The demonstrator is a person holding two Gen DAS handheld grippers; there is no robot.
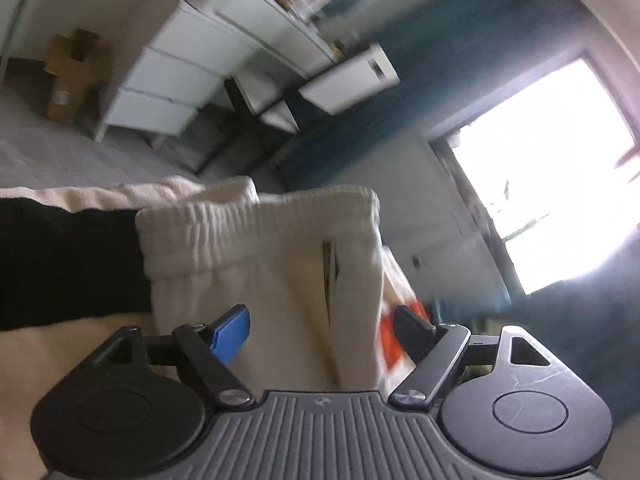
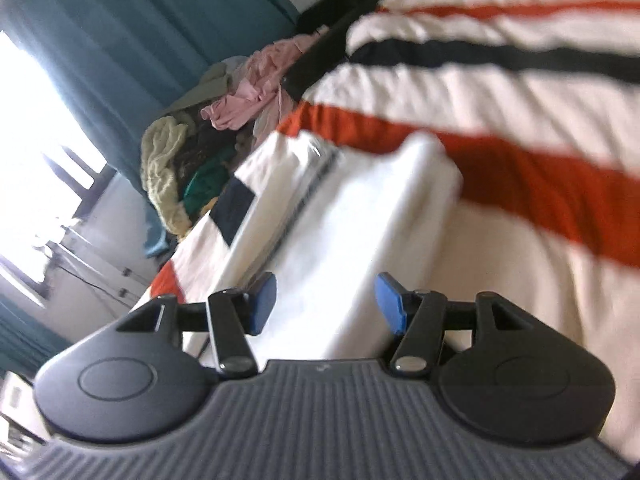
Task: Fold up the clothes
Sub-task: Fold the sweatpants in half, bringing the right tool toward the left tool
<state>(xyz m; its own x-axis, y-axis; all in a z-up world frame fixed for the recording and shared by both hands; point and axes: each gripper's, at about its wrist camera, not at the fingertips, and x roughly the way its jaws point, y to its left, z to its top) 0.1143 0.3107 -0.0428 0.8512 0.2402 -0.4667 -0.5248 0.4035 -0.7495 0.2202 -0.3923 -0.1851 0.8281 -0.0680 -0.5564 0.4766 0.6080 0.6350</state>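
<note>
A white folded garment [image 1: 260, 264] with a ribbed waistband and a dark pocket slit lies on the striped bedspread [image 1: 60, 264]. In the left wrist view my left gripper [image 1: 322, 332] is open, one finger on each side of the garment, and nothing is pinched. The right wrist view shows the same white garment [image 2: 360, 220] as a long folded bundle running away from me. My right gripper [image 2: 326, 306] is open around its near end, blue pads [image 2: 264, 304] apart. Whether the pads touch the cloth I cannot tell.
The bedspread [image 2: 520, 100] is cream with orange and black stripes. A pile of unfolded clothes [image 2: 208, 132] sits at its far end by teal curtains [image 2: 120, 40]. White drawers [image 1: 172, 80], a cardboard box [image 1: 72, 76] and a bright window [image 1: 552, 168] stand beyond the bed.
</note>
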